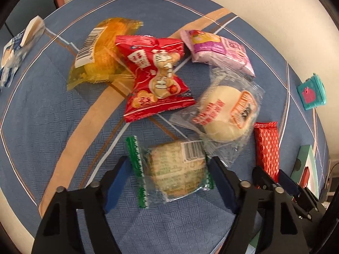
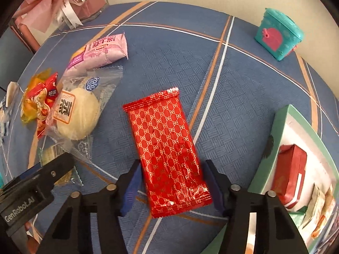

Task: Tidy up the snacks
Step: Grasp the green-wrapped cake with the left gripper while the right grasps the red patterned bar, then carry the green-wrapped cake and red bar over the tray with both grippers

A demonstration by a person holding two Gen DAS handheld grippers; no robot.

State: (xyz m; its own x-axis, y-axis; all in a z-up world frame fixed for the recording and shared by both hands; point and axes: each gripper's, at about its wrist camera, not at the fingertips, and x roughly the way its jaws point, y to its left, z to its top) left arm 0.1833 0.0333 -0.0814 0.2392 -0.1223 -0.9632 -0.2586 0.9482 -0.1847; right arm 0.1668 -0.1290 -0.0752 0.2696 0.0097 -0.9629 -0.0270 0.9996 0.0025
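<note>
1. The left claw (image 1: 169, 182) points steeply down at the desk (image 1: 53, 110), which has a blue cloth with stripes.
2. Its two blue pads stand on both sides of a green-edged biscuit pack (image 1: 175, 169). The pads are very near the wrapper, but I cannot tell if they already press it.
3. The right claw (image 2: 171, 184) also points steeply down, just beside the left one.
4. A red patterned bar (image 2: 167, 148) lies flat on the cloth between its pads. A small gap shows at each side, so the bar is not gripped.
5. Behind the biscuit pack lie a bun in clear wrap (image 1: 224, 112), a red snack bag (image 1: 156, 76), a yellow bag (image 1: 99, 53) and a pink pack (image 1: 220, 48), close together.
6. A green box (image 2: 284, 131) with packs inside stands at the right, and a teal box (image 2: 277, 33) stands far behind.
</note>
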